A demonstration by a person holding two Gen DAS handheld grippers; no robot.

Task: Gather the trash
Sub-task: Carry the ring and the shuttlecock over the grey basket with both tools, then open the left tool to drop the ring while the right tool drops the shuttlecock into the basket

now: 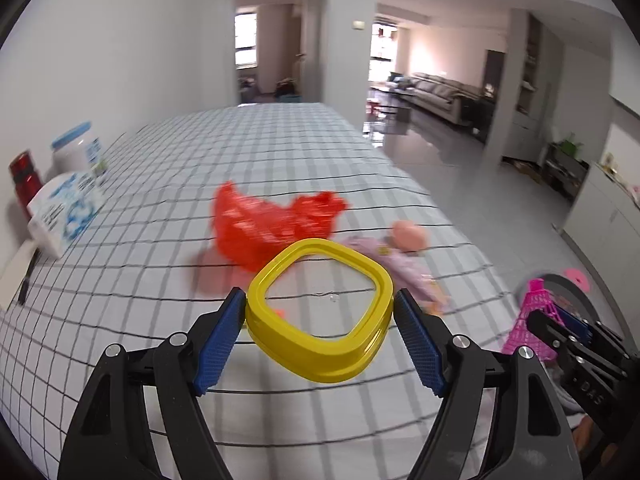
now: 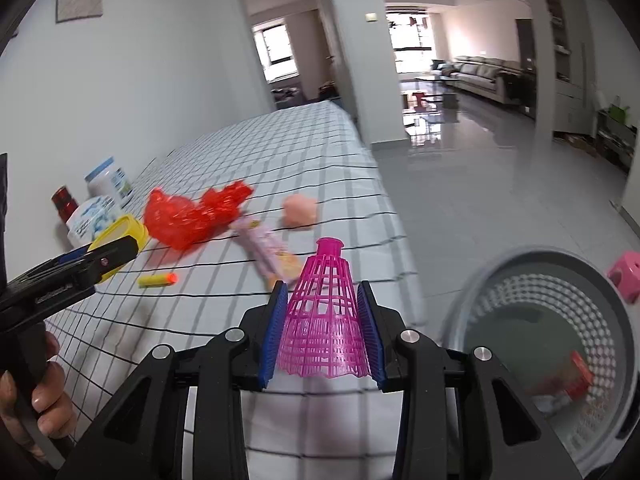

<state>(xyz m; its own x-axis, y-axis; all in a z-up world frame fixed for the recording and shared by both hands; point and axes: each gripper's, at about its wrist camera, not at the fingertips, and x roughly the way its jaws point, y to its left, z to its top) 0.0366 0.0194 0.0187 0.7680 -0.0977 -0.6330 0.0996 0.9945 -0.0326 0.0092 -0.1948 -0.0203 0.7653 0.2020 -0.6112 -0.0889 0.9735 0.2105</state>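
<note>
Bin (image 2: 480,280) sits on the floor at the near right, just off the edge of the checked surface (image 2: 300,152), some trash already inside. Right gripper (image 2: 323,330) has its jaws closed on the pink lattice cone (image 2: 323,320), gripped across its wide end; left gripper (image 1: 320,336) pinches the yellow ring lid (image 1: 320,312) by its sides, above the surface. Carry each well over the bin's mouth before opening, cone first, since it is nearer. Red plastic bag (image 2: 188,216), foam dart (image 2: 158,280) and pink wrapper (image 2: 268,252) remain.
</note>
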